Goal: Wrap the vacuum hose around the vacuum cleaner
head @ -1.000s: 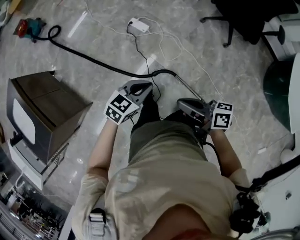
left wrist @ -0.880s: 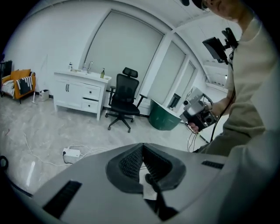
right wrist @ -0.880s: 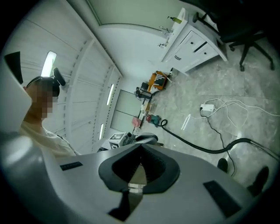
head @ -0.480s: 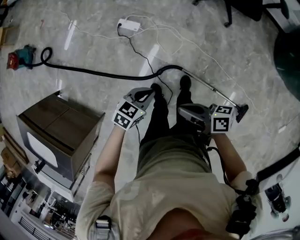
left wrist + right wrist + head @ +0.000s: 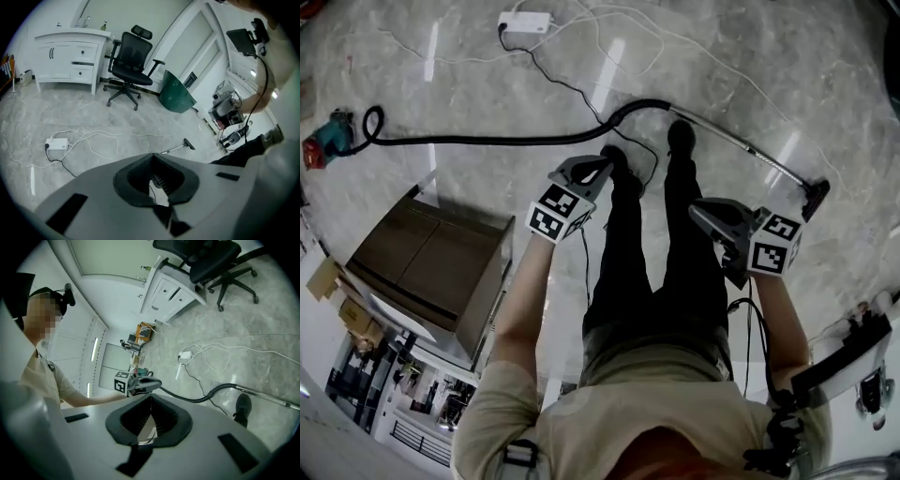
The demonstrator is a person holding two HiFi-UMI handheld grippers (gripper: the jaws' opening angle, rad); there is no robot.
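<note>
1. Left gripper (image 5: 602, 165), centre-left of the head view: fingers pressed together, nothing between them.
2. Right gripper (image 5: 699, 212), centre-right: fingers also pressed together, empty.
3. I see the hose (image 5: 487, 141) lying unwrapped on the floor, running from just beyond the shoes (image 5: 680, 138) at upper centre toward the left.
4. The hose ends at the vacuum (image 5: 323, 148), upper left edge.
5. Power strip (image 5: 525, 21) at top edge.
</note>
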